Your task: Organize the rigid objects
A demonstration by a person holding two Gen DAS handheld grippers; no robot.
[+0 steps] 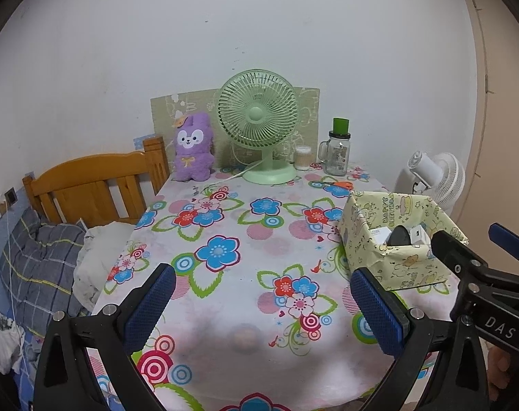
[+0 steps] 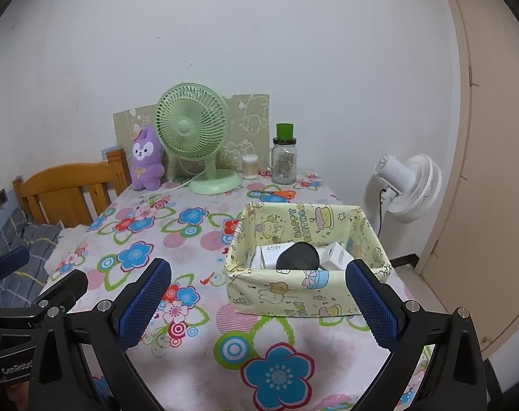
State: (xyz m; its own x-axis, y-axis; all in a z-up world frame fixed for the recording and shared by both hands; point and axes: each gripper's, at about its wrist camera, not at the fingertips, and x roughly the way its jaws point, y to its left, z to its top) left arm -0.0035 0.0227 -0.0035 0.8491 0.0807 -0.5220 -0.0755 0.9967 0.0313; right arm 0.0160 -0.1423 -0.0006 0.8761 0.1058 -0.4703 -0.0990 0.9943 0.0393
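A yellow cartoon-print box (image 2: 293, 291) stands on the floral tablecloth (image 2: 177, 239) at the right. Inside lie a white 45W charger box (image 2: 271, 255), a black oval object (image 2: 298, 257) and another small white box (image 2: 336, 257). The box also shows in the left wrist view (image 1: 396, 263), at the right. My left gripper (image 1: 262, 304) is open and empty above the near middle of the table. My right gripper (image 2: 257, 303) is open and empty, just in front of the box; it also shows in the left wrist view (image 1: 478, 250).
At the back stand a green desk fan (image 1: 259, 126), a purple plush toy (image 1: 192, 147), a cotton swab jar (image 1: 302, 157), a glass mug with green lid (image 1: 338, 152) and orange scissors (image 1: 341, 185). A wooden bed frame (image 1: 95, 185) is left, a white fan (image 2: 410, 185) right.
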